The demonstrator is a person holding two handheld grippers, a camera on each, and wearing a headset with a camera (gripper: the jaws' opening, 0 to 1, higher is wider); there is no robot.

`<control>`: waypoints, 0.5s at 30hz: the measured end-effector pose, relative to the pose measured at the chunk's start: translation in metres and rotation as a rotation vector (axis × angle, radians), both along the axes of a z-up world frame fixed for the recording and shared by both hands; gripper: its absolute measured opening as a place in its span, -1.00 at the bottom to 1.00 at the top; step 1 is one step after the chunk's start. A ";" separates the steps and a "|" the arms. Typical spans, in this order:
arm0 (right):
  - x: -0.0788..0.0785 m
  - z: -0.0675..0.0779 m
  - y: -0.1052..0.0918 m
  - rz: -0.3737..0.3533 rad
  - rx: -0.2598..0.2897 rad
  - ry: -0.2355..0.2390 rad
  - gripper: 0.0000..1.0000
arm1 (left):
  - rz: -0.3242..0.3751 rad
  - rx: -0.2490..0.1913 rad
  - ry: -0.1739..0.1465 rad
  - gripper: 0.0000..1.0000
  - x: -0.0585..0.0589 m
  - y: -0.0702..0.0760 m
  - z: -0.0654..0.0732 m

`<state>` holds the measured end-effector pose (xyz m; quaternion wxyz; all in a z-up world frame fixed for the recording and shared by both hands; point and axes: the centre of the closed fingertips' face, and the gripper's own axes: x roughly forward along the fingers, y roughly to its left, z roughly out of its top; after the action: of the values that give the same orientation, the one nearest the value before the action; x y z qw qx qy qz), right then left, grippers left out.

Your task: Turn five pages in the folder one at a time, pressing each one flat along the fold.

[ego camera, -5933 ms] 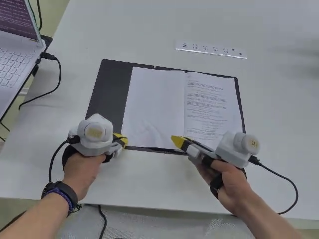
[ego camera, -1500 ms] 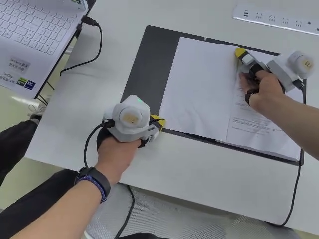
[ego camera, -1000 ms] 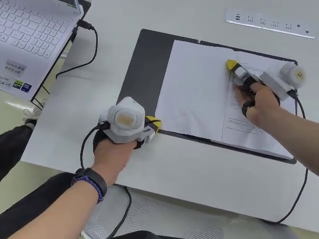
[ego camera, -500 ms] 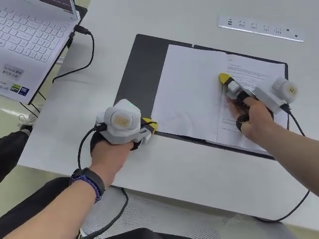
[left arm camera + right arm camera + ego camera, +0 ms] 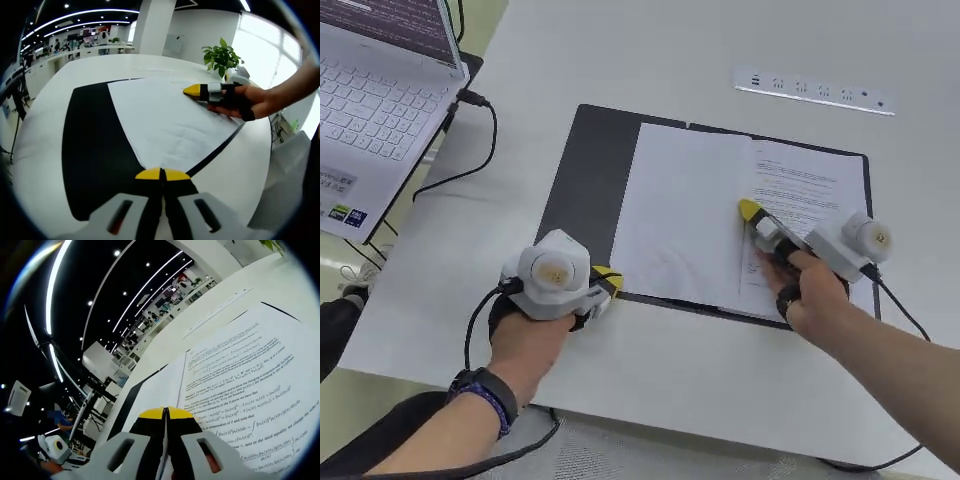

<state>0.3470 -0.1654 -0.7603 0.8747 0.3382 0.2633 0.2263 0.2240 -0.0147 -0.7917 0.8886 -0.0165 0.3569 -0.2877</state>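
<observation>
Two grippers work the open folder, which lies flat on the bench with its fold running straight away from the person. Nearest, the left gripper, jaws shut with nothing seen between them, rests its tips at the folder's near edge, toward the left end. Farther in, the right gripper, jaws likewise together and empty, sets its yellow tips at the fold about midway along. The blank page lies to its left and the printed page to its right. Any pressing stroke must follow that near-to-far line. The next sheet's free edge lies rightward, closest to the right gripper.
</observation>
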 end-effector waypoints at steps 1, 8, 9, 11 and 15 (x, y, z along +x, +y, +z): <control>-0.002 0.000 0.000 -0.001 0.002 0.001 -1.00 | -0.001 0.000 -0.001 -1.00 0.000 0.000 0.000; -0.022 -0.002 0.000 0.029 -0.019 0.004 -1.00 | -0.003 0.002 -0.004 -1.00 0.000 -0.001 -0.001; -0.026 -0.002 0.000 0.032 -0.019 0.005 -1.00 | -0.002 0.002 -0.006 -1.00 0.000 -0.001 -0.001; -0.031 -0.003 0.000 0.035 -0.022 0.006 -1.00 | -0.004 0.008 -0.011 -1.00 -0.001 -0.001 0.000; -0.042 -0.004 -0.001 0.036 -0.021 0.007 -1.00 | -0.003 0.012 -0.018 -1.00 -0.001 -0.001 -0.001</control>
<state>0.3052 -0.1659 -0.7644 0.8731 0.3249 0.2748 0.2380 0.2231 -0.0158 -0.7923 0.8914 -0.0081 0.3506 -0.2871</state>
